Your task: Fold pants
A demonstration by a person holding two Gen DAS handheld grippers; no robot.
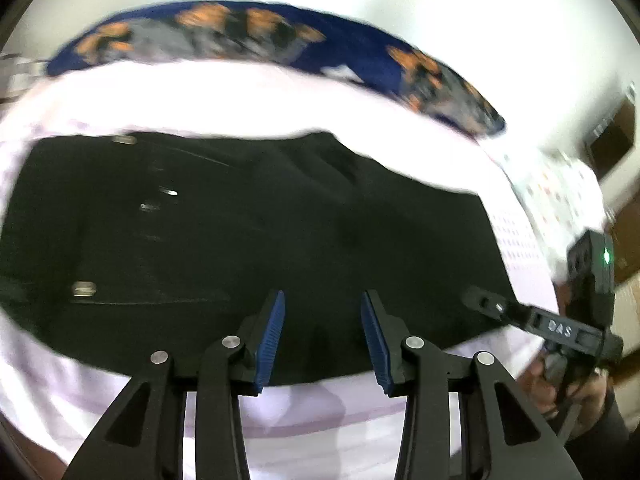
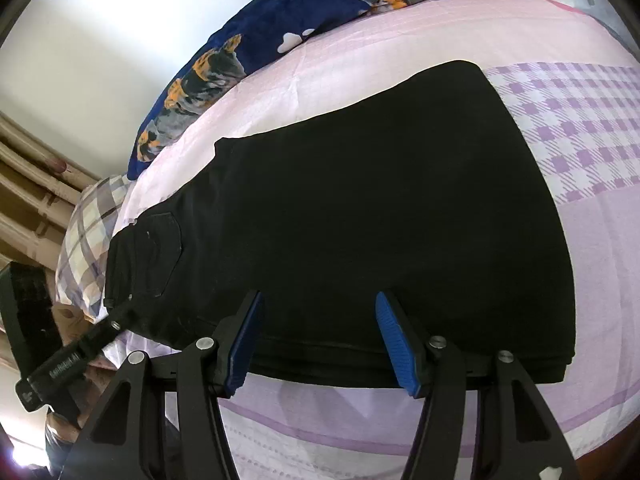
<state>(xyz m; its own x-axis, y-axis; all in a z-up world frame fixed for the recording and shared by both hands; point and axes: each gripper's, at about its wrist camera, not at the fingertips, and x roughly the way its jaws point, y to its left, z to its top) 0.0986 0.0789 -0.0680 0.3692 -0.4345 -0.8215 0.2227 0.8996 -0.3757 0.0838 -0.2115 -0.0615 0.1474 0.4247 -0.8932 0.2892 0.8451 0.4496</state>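
Black pants (image 2: 360, 200) lie flat on the bed, waist and back pocket (image 2: 160, 240) to the left, with layered edges along the near side. My right gripper (image 2: 319, 296) hangs over that near edge, open, with nothing pinched between its blue pads. In the blurred left wrist view the pants (image 1: 240, 220) show metal rivets, and my left gripper (image 1: 323, 296) stands open just above the cloth with nothing between its pads. The right gripper's fingers (image 1: 486, 304) reach in from the right over the pants' edge. The left gripper's fingertip (image 2: 114, 322) sits at the waistband corner.
A pink and lilac checked sheet (image 2: 580, 128) covers the bed. A blue blanket with orange and grey print (image 2: 248, 52) lies along the far side by the white wall. A plaid pillow (image 2: 88, 232) is at the left, next to wooden furniture (image 2: 36, 168).
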